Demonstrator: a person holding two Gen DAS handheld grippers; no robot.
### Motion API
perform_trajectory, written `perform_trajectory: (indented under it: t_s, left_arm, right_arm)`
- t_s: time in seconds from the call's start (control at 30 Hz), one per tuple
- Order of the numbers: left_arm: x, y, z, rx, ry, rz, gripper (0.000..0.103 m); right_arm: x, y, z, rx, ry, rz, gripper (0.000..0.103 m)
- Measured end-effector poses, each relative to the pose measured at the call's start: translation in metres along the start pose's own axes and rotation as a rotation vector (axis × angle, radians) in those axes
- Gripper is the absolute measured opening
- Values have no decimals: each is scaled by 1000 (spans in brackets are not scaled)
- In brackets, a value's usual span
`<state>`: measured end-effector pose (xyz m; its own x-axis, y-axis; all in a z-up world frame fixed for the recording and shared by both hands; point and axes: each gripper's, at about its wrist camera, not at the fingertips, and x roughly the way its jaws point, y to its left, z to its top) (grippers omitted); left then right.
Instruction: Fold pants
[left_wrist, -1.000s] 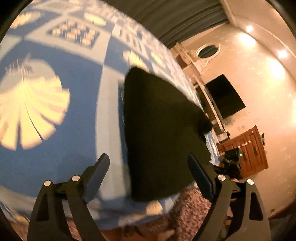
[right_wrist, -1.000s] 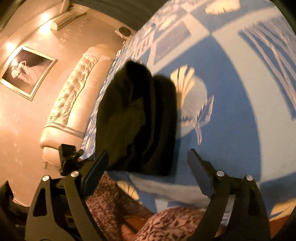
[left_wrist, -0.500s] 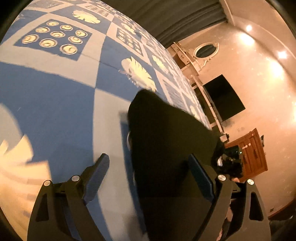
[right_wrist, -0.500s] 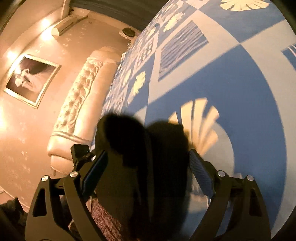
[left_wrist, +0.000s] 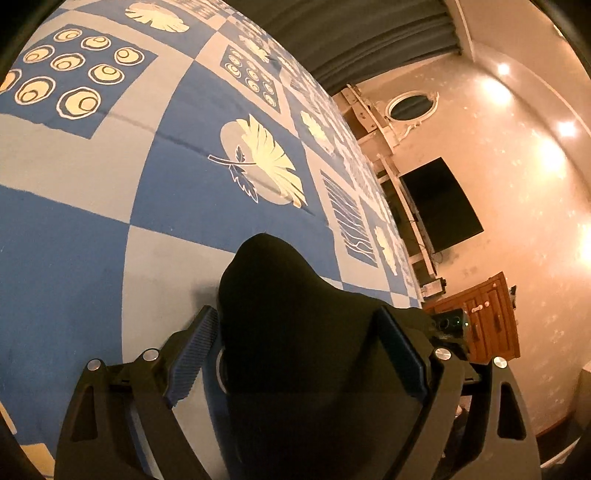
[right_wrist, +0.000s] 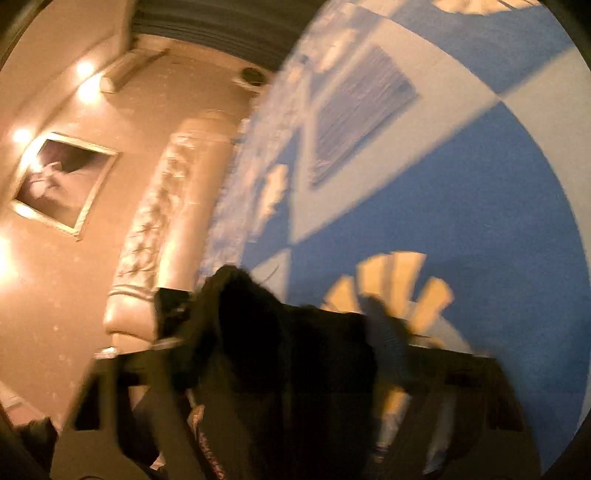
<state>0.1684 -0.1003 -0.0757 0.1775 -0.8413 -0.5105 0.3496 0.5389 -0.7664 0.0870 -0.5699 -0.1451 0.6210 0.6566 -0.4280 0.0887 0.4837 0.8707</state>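
Lying on blue bedspread (left_wrist: 92, 266): black pants (left_wrist: 291, 317), no containers visible.

Two hand-held black claws, each seen from its own wrist camera.

The left claw (left_wrist: 299, 354) has two matte black angular plastic arms with triangular cut-outs near their bases. Each arm carries two round silver screw heads (left_wrist: 150, 355) along its upper edge. Its fingers (left_wrist: 192, 360) are faced with dark blue ribbed pads, the ridges running across each pad. The right claw (right_wrist: 291, 354) is heavily blurred; it shows the same black angular arms with triangular cut-outs and a dark ribbed finger pad (right_wrist: 388, 339) on the right side. Its screws and finer markings cannot be made out.
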Motion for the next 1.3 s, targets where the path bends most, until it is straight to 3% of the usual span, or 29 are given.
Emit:
perform_trajectory:
  t_s: [0.1, 0.43, 0.67, 0.9, 0.93, 0.97, 1.0, 1.07, 1.1, 1.13, 1.2, 1.3]
  left_arm:
    - [3, -2, 0, 10, -3, 33, 86]
    - [8, -3, 0, 28, -9, 71, 86]
    - [6, 1, 5, -11, -2, 36, 86]
    - [7, 0, 6, -15, -10, 31, 86]
    - [7, -1, 6, -3, -11, 39, 86]
    - [7, -3, 5, 8, -11, 48, 86]
    - [8, -5, 5, 17, -9, 55, 86]
    - [9, -7, 5, 24, -1, 70, 85]
    - [9, -9, 6, 31, 2, 85, 80]
    - [11, -10, 6, 41, 7, 109, 69]
    - [14, -13, 5, 68, 17, 152, 58]
    - [15, -16, 3, 106, 10, 166, 50]
  right_arm:
    - [-1, -13, 0, 46, -10, 12, 35]
    - [1, -14, -2, 46, -20, 0, 35]
    - [-12, -12, -1, 109, -56, 195, 86]
    - [11, 11, 9, 19, 1, 79, 89]
    - [13, 12, 9, 14, 1, 80, 88]
    - [14, 10, 9, 14, 4, 74, 81]
    - [14, 10, 9, 18, 6, 59, 66]
    - [15, 0, 10, 55, 23, 18, 48]
    - [14, -3, 11, 61, 31, 20, 41]
    - [14, -6, 11, 60, 36, 20, 39]
    - [14, -10, 10, 64, 37, 23, 35]
    - [15, -11, 9, 60, 28, 28, 34]
